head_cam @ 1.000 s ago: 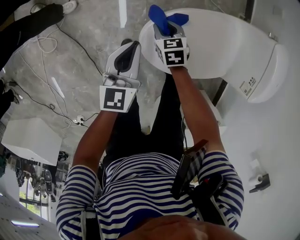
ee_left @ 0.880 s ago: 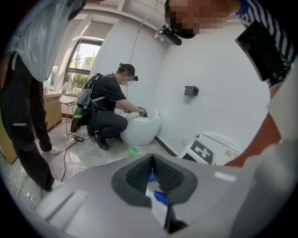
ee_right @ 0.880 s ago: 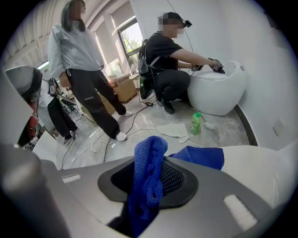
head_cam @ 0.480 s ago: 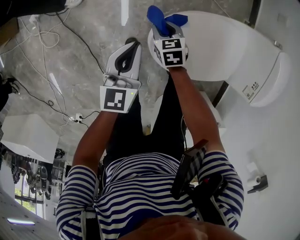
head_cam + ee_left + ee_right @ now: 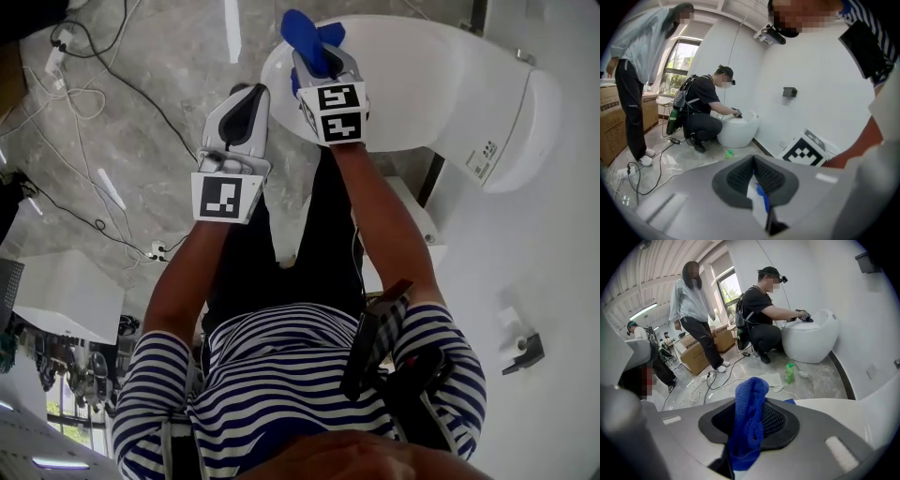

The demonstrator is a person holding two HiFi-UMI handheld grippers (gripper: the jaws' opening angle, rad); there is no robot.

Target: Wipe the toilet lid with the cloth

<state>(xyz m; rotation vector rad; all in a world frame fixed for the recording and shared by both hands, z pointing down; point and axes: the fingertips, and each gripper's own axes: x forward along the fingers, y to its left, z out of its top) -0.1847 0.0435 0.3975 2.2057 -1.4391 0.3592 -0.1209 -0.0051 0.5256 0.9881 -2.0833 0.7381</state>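
- Between R claw's point(image 5: 752, 418) jaws: blue cloth point(image 5: 749, 427), pinched tight, bunched end sticking up past the tips.
- Just under & ahead of R claw: white toilet lid point(image 5: 422, 75). Cloth end hangs over its front edge; can't tell if touching.
- L claw point(image 5: 240, 112): beside R claw on its left, off the lid, over grey floor point(image 5: 159, 66). Jaws pressed together, empty.
- Well ahead of R claw: green bottle point(image 5: 789, 372) and cables point(image 5: 701, 383) on the floor, crouching person point(image 5: 759, 319) reaching onto a 2nd toilet point(image 5: 811, 341).
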